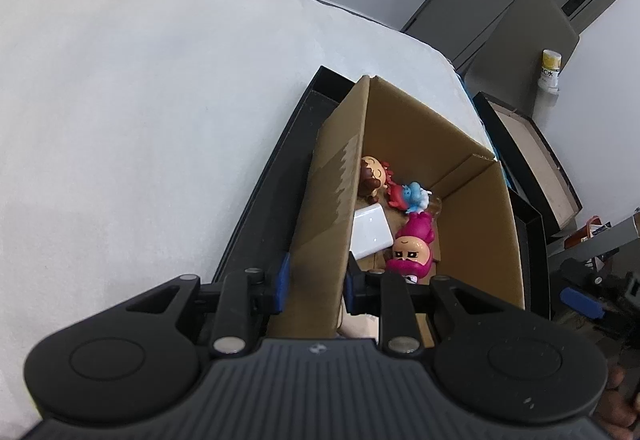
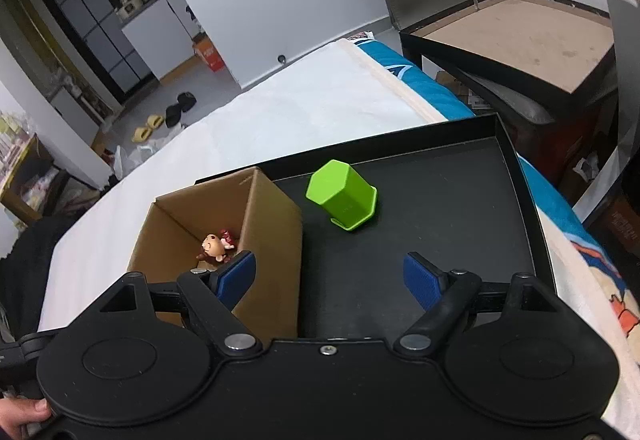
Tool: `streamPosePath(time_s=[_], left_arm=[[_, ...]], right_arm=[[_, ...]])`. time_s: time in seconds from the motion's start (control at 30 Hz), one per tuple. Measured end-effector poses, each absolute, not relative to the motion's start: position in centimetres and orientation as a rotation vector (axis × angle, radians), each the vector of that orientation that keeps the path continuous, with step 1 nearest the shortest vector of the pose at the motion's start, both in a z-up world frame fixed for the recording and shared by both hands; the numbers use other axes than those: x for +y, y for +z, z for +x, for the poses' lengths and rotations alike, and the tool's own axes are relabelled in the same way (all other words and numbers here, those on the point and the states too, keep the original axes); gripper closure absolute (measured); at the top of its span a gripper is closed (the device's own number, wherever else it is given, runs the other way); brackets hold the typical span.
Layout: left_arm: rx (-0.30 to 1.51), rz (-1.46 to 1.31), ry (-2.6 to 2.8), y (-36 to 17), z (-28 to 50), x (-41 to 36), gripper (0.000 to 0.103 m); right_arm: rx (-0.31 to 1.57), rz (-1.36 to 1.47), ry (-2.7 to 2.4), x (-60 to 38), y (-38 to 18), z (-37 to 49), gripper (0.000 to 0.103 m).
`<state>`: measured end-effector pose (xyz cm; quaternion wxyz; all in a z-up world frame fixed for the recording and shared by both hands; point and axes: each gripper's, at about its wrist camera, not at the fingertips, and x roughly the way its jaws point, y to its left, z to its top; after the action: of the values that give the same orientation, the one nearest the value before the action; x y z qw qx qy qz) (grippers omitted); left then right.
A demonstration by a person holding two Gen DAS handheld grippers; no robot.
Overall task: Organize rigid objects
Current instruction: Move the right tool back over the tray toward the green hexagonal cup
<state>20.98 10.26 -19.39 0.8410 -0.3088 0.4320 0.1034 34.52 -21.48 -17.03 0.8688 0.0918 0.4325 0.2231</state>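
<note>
Clamped tight on the near wall of the cardboard box (image 1: 332,200), my left gripper (image 1: 316,286) has its blue pads pressed against either face of that wall, one outside and one inside. On the right gripper (image 2: 330,276) the jaws stand wide apart with nothing between them, only bare tray floor beneath.

From the left wrist view I look down into the box. At the bottom I see a pink figure (image 1: 412,252) lying on its back with its face up, a small blue and red figure (image 1: 412,196) just beyond it, a brown-haired doll (image 1: 372,176) tucked against the held wall, and a white block (image 1: 370,234) leaning beside the pink figure. These toys lie close together, some touching. A further pale thing shows under the gripper body, but I cannot tell what it is.

The box sits on a black tray (image 2: 516,168), at its left end as the right wrist view shows it, and the tray rests on a white bed cover (image 1: 140,112). In the right wrist view I make out only the brown doll down in the box.

A green six-sided container (image 2: 342,200) sits on the open tray floor, tilted and resting on its side with its wider rim low. It is apart from the box, ahead of my right gripper and clear of both fingers.

Past the tray's far end I see a dark side table (image 2: 520,36) with a brown top.
</note>
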Motion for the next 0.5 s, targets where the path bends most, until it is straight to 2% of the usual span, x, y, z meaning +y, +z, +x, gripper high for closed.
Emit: streamPosePath(time_s=[0.27, 0.4, 0.5], left_arm=[[0.917, -0.642, 0.235, -19.5, 21.2, 10.0, 0.079], [0.916, -0.638, 0.243, -19.5, 21.3, 9.9, 0.079], [0.916, -0.630, 0.247, -19.6, 21.5, 9.8, 0.079]], right_arm=[[0.878, 0.239, 0.450, -22.4, -19.4, 34.3, 0.024], [0.871, 0.237, 0.455, -22.0, -20.0, 34.7, 0.030], [0.856, 0.201, 0.467, -21.3, -20.3, 35.1, 0.030]])
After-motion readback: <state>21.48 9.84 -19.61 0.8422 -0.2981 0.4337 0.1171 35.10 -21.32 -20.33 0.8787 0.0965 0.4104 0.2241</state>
